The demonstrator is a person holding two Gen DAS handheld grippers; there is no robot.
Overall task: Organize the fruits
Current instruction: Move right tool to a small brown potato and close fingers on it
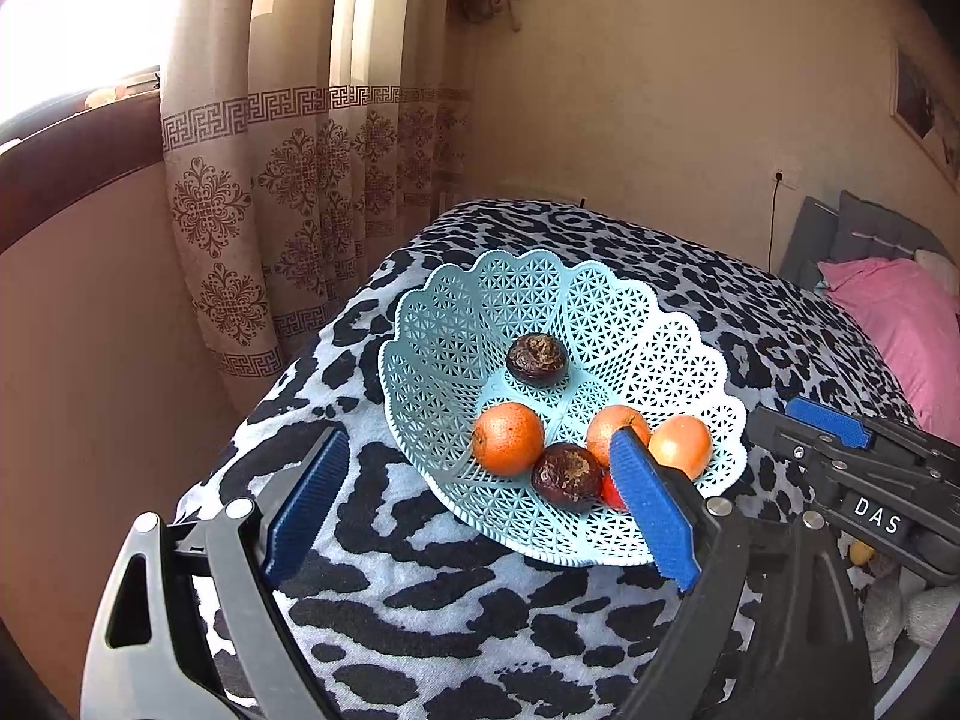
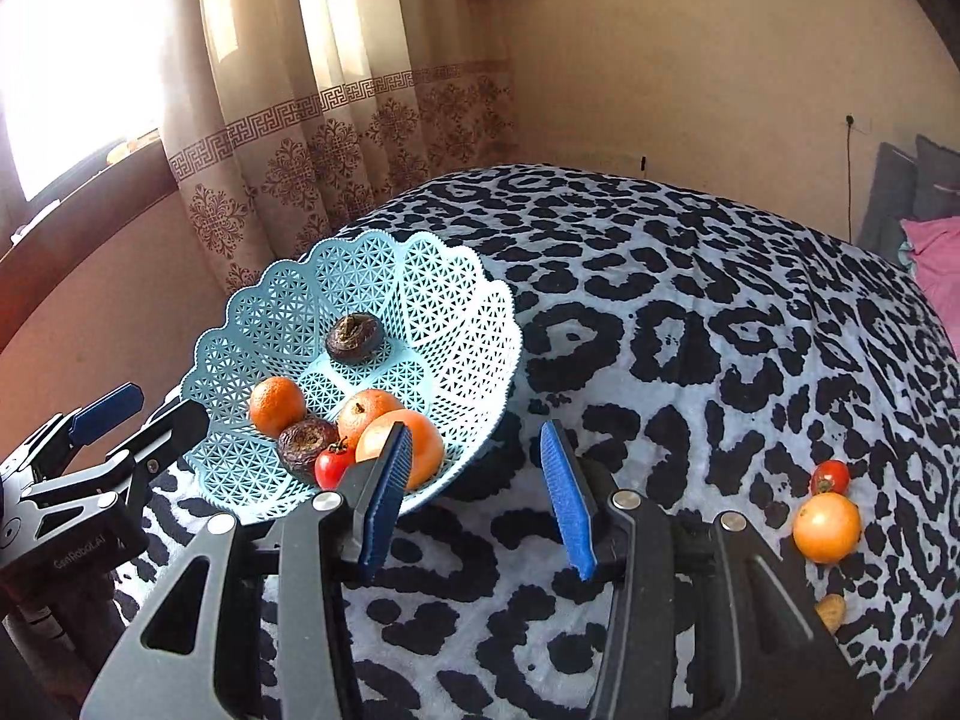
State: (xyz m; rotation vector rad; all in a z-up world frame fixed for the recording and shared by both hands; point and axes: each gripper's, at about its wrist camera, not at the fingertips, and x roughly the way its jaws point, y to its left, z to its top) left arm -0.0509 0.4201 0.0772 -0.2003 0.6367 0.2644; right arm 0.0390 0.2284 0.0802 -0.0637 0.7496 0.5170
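Leopard-print blanket carries our basket near its left edge, seemingly overhanging; both grippers gape empty. Reaching for the orange and tomato, we might tip it.

light: daylight, blown-out glare at window | shadows: soft, away from window | edges: fisheye-bent, dark corners | focus: sharp

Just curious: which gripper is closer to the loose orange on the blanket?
Right. The right gripper hovers open just left of the orange; the left gripper sits beyond the basket.
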